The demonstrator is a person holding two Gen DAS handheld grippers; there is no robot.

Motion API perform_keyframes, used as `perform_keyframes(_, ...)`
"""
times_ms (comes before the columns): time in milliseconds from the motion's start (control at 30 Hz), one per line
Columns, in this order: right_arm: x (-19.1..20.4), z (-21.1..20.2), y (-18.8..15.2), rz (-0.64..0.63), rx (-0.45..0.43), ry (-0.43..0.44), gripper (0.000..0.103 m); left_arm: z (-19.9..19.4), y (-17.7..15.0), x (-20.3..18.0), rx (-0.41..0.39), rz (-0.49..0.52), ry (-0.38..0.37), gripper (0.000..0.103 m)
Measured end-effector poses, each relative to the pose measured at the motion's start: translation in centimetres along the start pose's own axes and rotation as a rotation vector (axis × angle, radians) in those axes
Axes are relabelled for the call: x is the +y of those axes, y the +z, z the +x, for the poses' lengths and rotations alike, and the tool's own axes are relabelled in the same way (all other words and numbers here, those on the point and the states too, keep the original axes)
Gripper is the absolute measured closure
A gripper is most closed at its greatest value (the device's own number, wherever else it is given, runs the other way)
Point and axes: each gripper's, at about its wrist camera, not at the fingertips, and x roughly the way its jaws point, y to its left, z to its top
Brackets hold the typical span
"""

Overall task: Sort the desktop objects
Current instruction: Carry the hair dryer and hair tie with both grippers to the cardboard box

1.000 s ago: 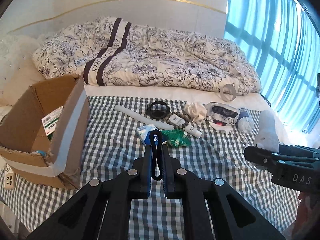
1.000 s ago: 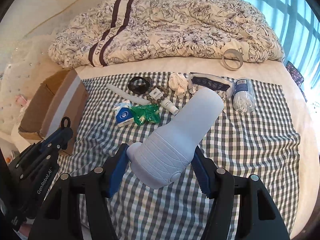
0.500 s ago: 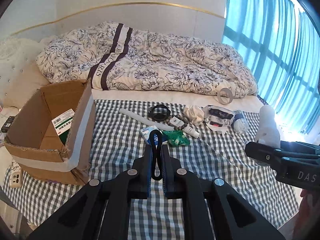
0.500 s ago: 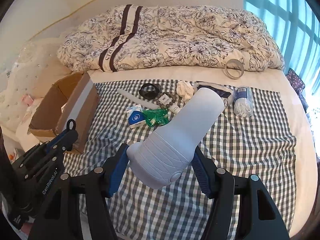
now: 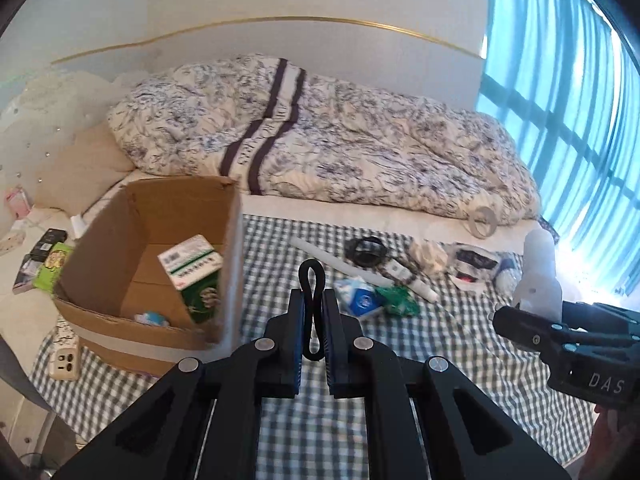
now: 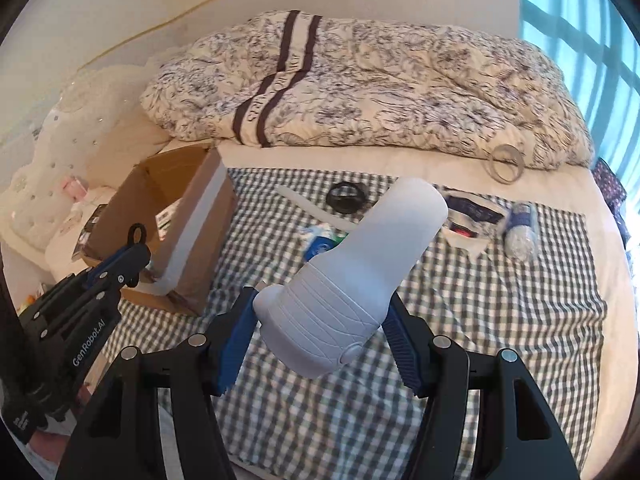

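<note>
Left gripper [image 6: 134, 248], marked "GenRobot.AI", pinches what looks like a black loop [image 5: 311, 308].

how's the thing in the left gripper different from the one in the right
The black loop is thin and dark, pinched flat in the nearly closed left gripper. The pale bottle is bulky and light, spreading the right gripper wide. The loop stands upright; the bottle tilts forward and right. Both are held off the checked cloth.

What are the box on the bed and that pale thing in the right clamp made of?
The box looks like brown corrugated cardboard, matte, with torn edges and a pale tape band. The pale bottle in the right hand-held gripper seems smooth matte plastic, moulded with fine grooves.
</note>
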Motion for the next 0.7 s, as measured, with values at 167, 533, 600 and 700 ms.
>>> perform_keyframes(167,3.1,1.1,1.2,-0.047,0.012,0.031,0.041,0.1,1.1,3.0,-0.005,-0.029,0.044,0.094)
perform_keyframes(533,10.6,3.5,3.7,-0.152,0.022,0.099,0.041,0.5,2.6,9.7,-0.010,-0.101,0.115,0.094)
perform_keyframes(600,11.9,4.1,4.0,-0.174,0.027,0.112,0.041,0.7,2.7,11.2,-0.009,-0.119,0.130,0.094)
perform_keyframes(700,13.8,5.1,4.3,-0.199,0.038,0.131,0.041,1.1,2.8,13.2,-0.005,-0.141,0.149,0.094)
